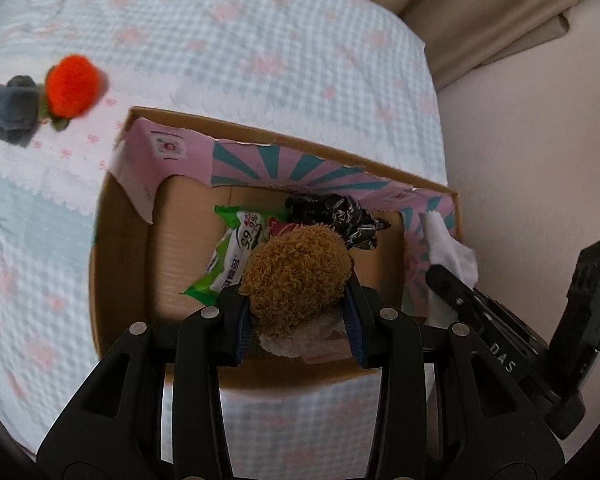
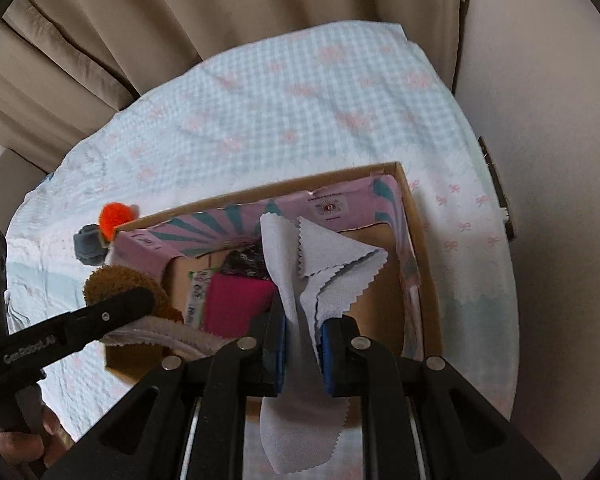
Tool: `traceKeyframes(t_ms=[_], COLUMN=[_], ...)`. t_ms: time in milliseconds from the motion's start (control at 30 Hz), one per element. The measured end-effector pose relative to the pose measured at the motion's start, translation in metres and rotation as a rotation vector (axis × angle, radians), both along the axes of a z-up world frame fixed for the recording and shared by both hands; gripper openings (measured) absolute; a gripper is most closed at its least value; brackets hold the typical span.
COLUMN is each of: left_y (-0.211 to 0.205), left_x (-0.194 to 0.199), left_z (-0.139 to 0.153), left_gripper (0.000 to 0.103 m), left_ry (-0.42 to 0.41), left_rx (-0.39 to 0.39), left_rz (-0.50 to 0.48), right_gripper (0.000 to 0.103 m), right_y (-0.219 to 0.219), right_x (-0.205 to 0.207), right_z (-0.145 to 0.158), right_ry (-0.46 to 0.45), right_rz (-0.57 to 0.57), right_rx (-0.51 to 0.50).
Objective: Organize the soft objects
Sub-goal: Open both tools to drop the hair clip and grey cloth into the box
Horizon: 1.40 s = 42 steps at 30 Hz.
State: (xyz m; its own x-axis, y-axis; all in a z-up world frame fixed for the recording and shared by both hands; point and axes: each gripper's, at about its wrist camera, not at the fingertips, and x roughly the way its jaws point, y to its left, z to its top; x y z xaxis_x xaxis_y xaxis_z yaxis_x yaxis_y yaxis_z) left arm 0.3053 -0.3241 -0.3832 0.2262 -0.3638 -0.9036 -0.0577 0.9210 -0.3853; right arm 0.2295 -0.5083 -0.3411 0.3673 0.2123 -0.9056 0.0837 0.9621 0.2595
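Cardboard box (image 1: pixel 116 264) on bed: collecting point. Left gripper (image 1: pixel 298 312), jaws clamped on brown plush toy (image 1: pixel 300 276), poised over box, likely for release. Right gripper (image 2: pixel 304 354), jaws pinching white cloth (image 2: pixel 296 280) above box. Orange pompom (image 1: pixel 72 84) and grey item (image 1: pixel 14 108) lie outside, unsorted.

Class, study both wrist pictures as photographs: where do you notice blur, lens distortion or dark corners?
Left wrist view: the orange pompom and grey plush smear with motion blur; the brown plush stays sharper. Right wrist view: fisheye bends the cardboard box edges and curtain; the white cloth reads fairly crisp. Both views: black vignette corners, soft even light.
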Motion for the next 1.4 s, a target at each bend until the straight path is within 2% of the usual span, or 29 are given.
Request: traceKeyframes(t_ms=[67, 100, 133, 167, 200, 233, 267, 300, 467, 667, 867, 1133, 1400], left_y=[-0.002, -0.004, -0.005, -0.007, -0.007, -0.006, -0.005, -0.002, 0.009, 0.015, 0.017, 0.03, 0.063], left_x=[0.004, 0.006, 0.008, 0.008, 0.007, 0.005, 0.002, -0.002, -0.016, -0.02, -0.025, -0.043, -0.086], left_z=[-0.005, -0.008, -0.012, -0.013, -0.012, -0.011, -0.007, -0.007, -0.003, 0.004, 0.026, 0.076, 0.142], left_gripper=[0.039, 0.048, 0.065, 0.076, 0.098, 0.103, 0.103, 0.103, 0.103, 0.103, 0.103, 0.103, 0.103], left_ry=[0.018, 0.035, 0.053, 0.059, 0.055, 0.042, 0.025, 0.015, -0.015, -0.018, -0.057, -0.135, -0.266], left_rx=[0.01, 0.011, 0.013, 0.035, 0.086, 0.115, 0.144, 0.174, 0.249, 0.241, 0.248, 0.252, 0.277], left_rz=[-0.019, -0.033, -0.054, -0.069, -0.091, -0.104, -0.12, -0.137, -0.185, -0.174, -0.172, -0.141, -0.106], right_gripper=[0.013, 0.013, 0.013, 0.015, 0.029, 0.064, 0.087, 0.103, 0.103, 0.103, 0.103, 0.103, 0.103], right_y=[-0.001, -0.002, -0.002, -0.003, -0.004, -0.005, -0.006, -0.006, -0.005, -0.004, 0.002, 0.009, 0.039], right_x=[0.006, 0.008, 0.009, 0.011, 0.012, 0.012, 0.013, 0.011, 0.007, 0.005, -0.002, -0.023, -0.059], right_z=[-0.008, -0.012, -0.015, -0.017, -0.02, -0.02, -0.02, -0.019, -0.019, -0.015, 0.005, 0.052, 0.12], right_ry=[0.013, 0.02, 0.025, 0.035, 0.044, 0.047, 0.046, 0.036, 0.019, 0.009, -0.039, -0.106, -0.209], right_rz=[-0.005, -0.01, -0.012, -0.014, -0.017, -0.02, -0.025, -0.027, -0.018, -0.016, 0.013, -0.005, 0.063], right_rx=[0.006, 0.006, 0.008, 0.013, 0.013, 0.013, 0.018, 0.038, 0.045, 0.03, 0.015, -0.007, -0.093])
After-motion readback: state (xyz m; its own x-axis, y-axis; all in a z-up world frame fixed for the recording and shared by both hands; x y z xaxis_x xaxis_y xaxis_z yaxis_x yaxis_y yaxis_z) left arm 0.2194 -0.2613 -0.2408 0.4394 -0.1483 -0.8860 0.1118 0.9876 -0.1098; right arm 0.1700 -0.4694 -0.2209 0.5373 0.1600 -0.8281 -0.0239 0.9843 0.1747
